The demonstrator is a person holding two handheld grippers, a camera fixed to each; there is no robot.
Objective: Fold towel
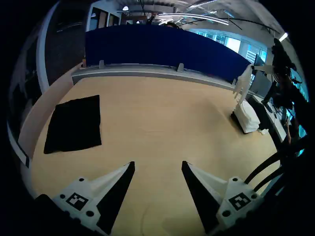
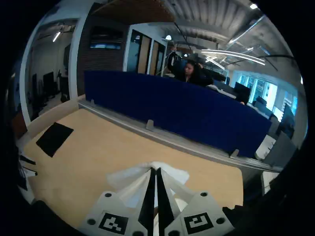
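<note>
A white towel (image 2: 126,177) hangs pinched between the fingers of my right gripper (image 2: 155,170), which is shut on its top edge above the table. In the left gripper view the same towel (image 1: 243,83) dangles at the far right, lifted off a stack of white towels (image 1: 248,117). A black folded towel (image 1: 73,125) lies flat at the table's left side, also visible as the black towel (image 2: 54,138) in the right gripper view. My left gripper (image 1: 157,163) hovers open over the wooden table (image 1: 157,114), holding nothing.
A blue partition (image 1: 157,51) runs along the table's far edge, with a grey rail below it. A person (image 2: 192,72) sits behind the partition. Dark chair parts (image 1: 271,169) and a person holding the other gripper (image 1: 285,82) stand at the right.
</note>
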